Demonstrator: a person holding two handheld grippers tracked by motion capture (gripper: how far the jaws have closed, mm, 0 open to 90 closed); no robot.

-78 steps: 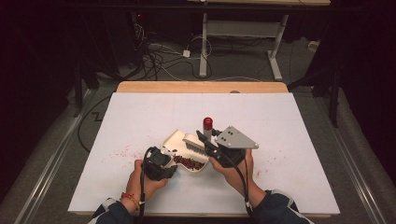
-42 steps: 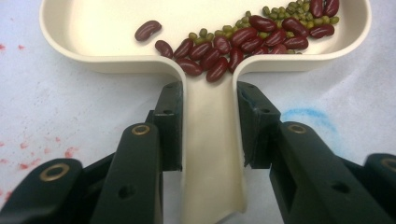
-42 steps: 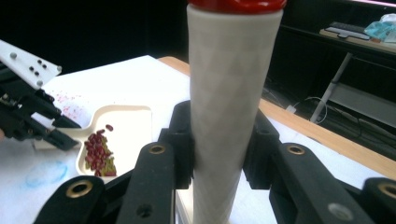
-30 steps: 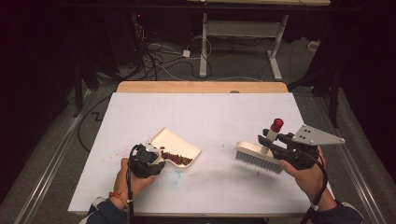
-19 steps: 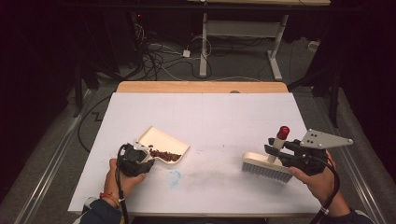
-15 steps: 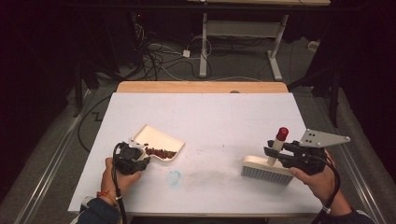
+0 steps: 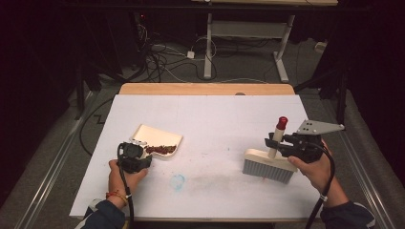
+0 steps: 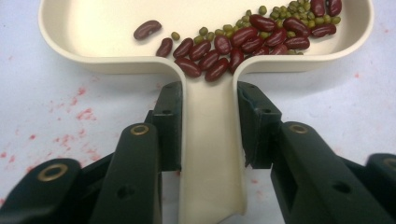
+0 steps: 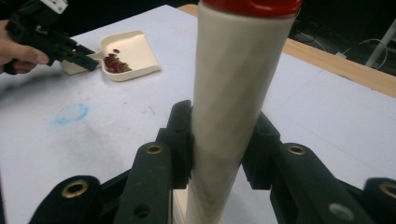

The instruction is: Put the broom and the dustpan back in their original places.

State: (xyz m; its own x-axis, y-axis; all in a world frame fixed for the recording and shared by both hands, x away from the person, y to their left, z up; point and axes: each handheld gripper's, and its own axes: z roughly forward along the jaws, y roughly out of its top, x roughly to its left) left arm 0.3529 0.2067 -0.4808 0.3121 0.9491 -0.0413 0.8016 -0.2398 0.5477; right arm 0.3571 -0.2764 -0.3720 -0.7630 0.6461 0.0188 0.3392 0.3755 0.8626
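Note:
A cream dustpan (image 7: pixel 157 139) lies flat on the white table, holding red kidney beans and small green beans (image 8: pixel 233 42). My left gripper (image 7: pixel 144 151) has its pads against both sides of the dustpan's handle (image 8: pixel 210 140); its jaws have just been easing open. At the right a cream brush (image 7: pixel 267 164) stands bristles down on the table. Its upright handle has a red cap (image 7: pixel 282 123). My right gripper (image 7: pixel 274 143) is shut on that handle (image 9: pixel 233 93). The right gripper view has the dustpan (image 9: pixel 135 51) and the left gripper (image 9: pixel 91 60) far off.
The white table sheet (image 7: pixel 215 114) has a blue smudge (image 7: pixel 178 181) near the front and faint red stains (image 8: pixel 79 112) beside the dustpan. A wooden strip (image 7: pixel 205 89) edges the back. Cables and desk legs lie on the floor behind.
The hands have drawn apart. The left one slid the dustpan to the left. The right one carried the brush right and set its bristles on the table.

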